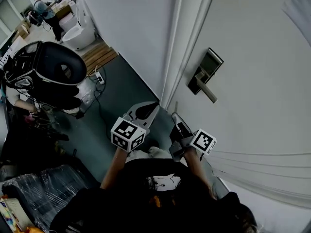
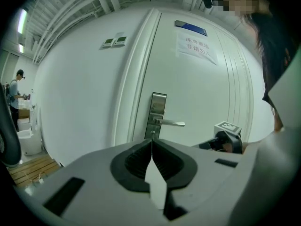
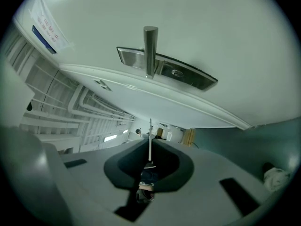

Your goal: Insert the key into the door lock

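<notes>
Since the key shows only edge-on, as a thin pale blade standing up through the seam of the right tool, how it handles is a judgement. It's prob. small, light, stiff metal, not fragile but slick on its flats, so it could swivel or slide in the pads if the tip meets the lock off-axis. The right tool is pressed together on it, w/ a darker part (bow or fob, can't tell which) sunk low between the pads and the blade poking past the tips at 12 o'clock. The best hold, on this reading, is across the flat bow w/ the blade left free and in line w/ the jaws, which is approx. what it has now. The left tool also has its jaws pressed together, w/ nothing seen between them. It points at the door lock but is well apart from it. Seen from the head view, both tools sit low near the person's body. The lock plate w/ its lever handle lies at about 1 o'clock from them on the white door, touched by neither. From the right tool's view, a small round fitting on the plate, at approx. 4 o'clock from the lever, is likely the keyway. Insertion not begun; the key needs bringing up square, w/ a light push only.
</notes>
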